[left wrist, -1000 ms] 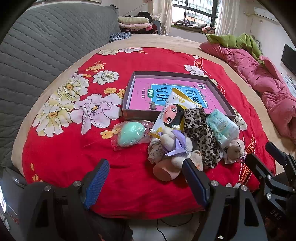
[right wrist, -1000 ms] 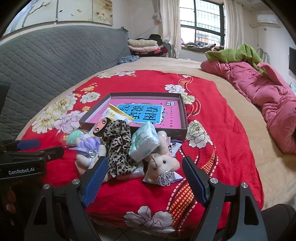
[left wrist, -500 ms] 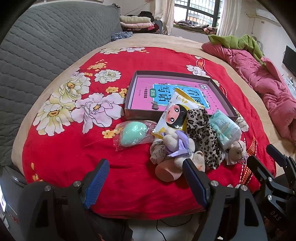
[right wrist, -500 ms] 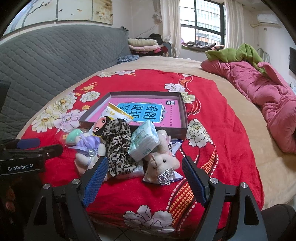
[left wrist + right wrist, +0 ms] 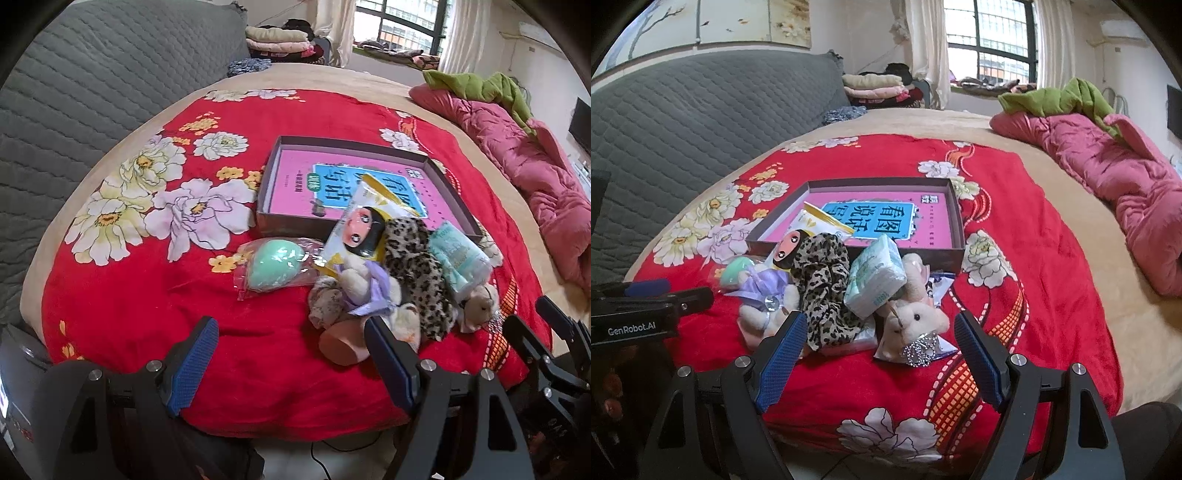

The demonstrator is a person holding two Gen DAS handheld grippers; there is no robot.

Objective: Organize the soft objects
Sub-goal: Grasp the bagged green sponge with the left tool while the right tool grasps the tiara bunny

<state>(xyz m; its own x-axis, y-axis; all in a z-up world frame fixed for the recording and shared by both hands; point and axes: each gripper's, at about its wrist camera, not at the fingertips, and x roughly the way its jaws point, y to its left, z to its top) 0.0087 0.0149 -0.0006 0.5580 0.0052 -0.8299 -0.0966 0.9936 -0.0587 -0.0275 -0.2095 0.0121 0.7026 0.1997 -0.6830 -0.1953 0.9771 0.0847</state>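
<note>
A heap of soft things lies on the red flowered blanket (image 5: 147, 295) in front of a shallow box (image 5: 280, 225) with a pink book in it. The heap holds a mint sponge in a clear bag (image 5: 275, 266), a cartoon-face packet (image 5: 360, 230), a leopard-print scrunchie (image 5: 417, 266), a tissue pack (image 5: 877, 275), a cream plush in a lilac dress (image 5: 766, 291) and a small cream plush (image 5: 916, 317). My left gripper (image 5: 291, 360) is open, low at the bed's front edge. My right gripper (image 5: 877, 349) is open, just short of the small plush.
A grey quilted headboard (image 5: 701, 110) runs along the left. A pink duvet (image 5: 1115, 177) with a green blanket (image 5: 1067, 96) lies at the right. Folded clothes (image 5: 875, 86) are stacked at the far end by the window. The blanket left of the heap is bare.
Both grippers have crept slightly forward toward the heap, staying open. No object has moved.
</note>
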